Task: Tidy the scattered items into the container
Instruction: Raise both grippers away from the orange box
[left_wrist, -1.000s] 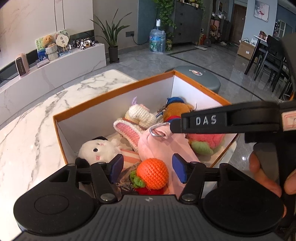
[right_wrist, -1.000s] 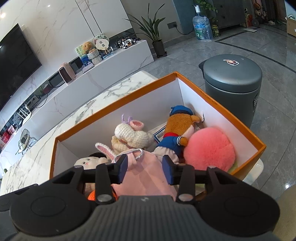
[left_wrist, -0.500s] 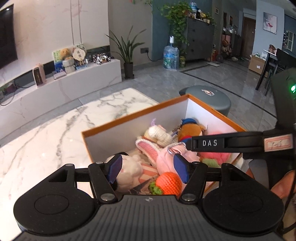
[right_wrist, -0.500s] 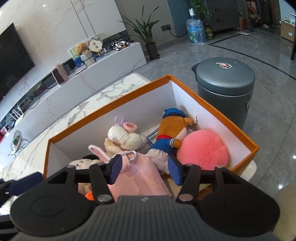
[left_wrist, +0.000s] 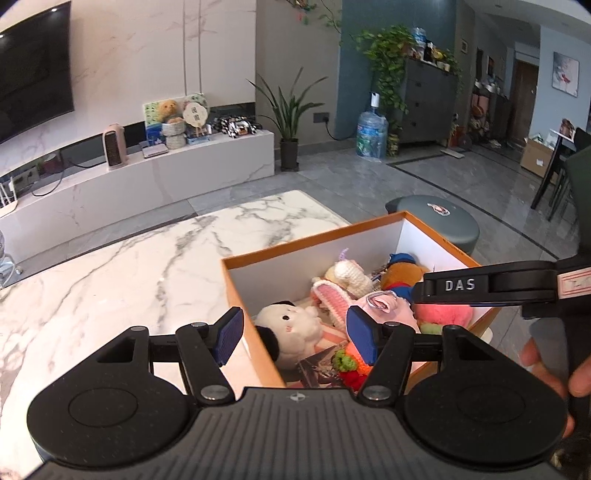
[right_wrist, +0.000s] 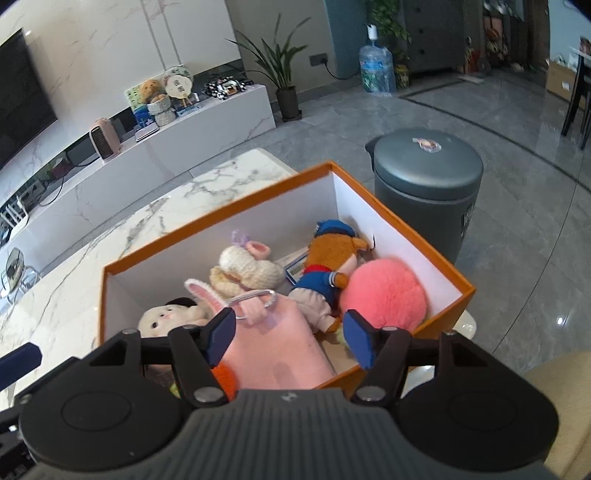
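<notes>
Several soft, light toys lie heaped in the orange box (right_wrist: 436, 254) on the bench (left_wrist: 147, 266), the pink pouch (right_wrist: 280, 350), best lifted by its metal ring, apparently released between my right gripper (right_wrist: 288, 338) fingers' opening jaws, left gripper (left_wrist: 295, 336) fingers apart, empty.

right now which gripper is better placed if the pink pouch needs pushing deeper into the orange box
Right. The right gripper hangs directly over the pink pouch, jaws opening and off it. The left gripper straddles the orange box wall, nearer the white plush.
</notes>
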